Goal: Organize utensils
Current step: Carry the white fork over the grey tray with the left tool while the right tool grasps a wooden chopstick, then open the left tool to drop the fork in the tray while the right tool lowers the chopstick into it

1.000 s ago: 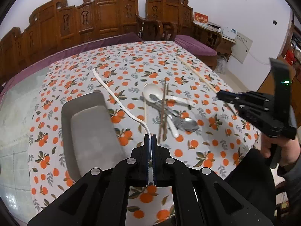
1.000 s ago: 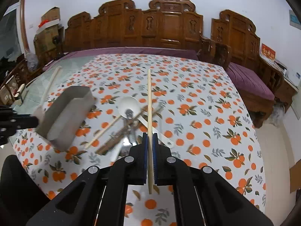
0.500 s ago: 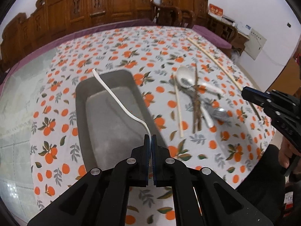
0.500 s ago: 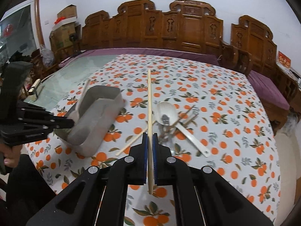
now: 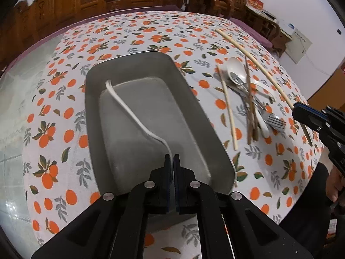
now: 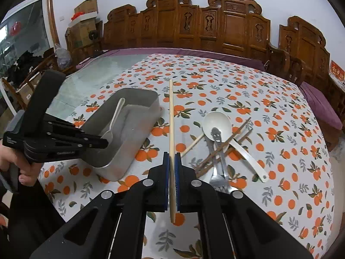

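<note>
An orange-print tablecloth point(image 6: 215, 86) covers the table, and I hold tongs in each hand above its near edge. My left gripper point(image 5: 173, 161) is pinched tight on the bowl end of a white plastic spoon point(image 5: 129, 112), whose handle reaches out over the grey metal tray point(image 5: 189, 99). I cannot tell whether its far tip touches the tray floor. My right gripper point(image 6: 171, 159) is clamped on a pale wooden chopstick point(image 6: 171, 116) near its lower end, and most of its length sticks out ahead, above the cloth just beside the tray.

The risks, as I judge them: I hold the spoon by very little, so it could twist or drop askew when let go. The long chopstick could swing, knock the tray wall, or slide through my pads.

Beyond the tray lies the unsorted heap: a white ladle point(image 6: 217, 125), a steel fork point(image 6: 215, 179), dark chopsticks point(image 6: 224, 146) and another pale one point(image 5: 228, 110), all crossed over one another. Farther off, a bare glass tabletop point(image 6: 90, 82) shows past the cloth. Carved wooden chairs point(image 6: 215, 28) line a white wall, with cardboard boxes point(image 6: 85, 8) stacked in the left corner.
</note>
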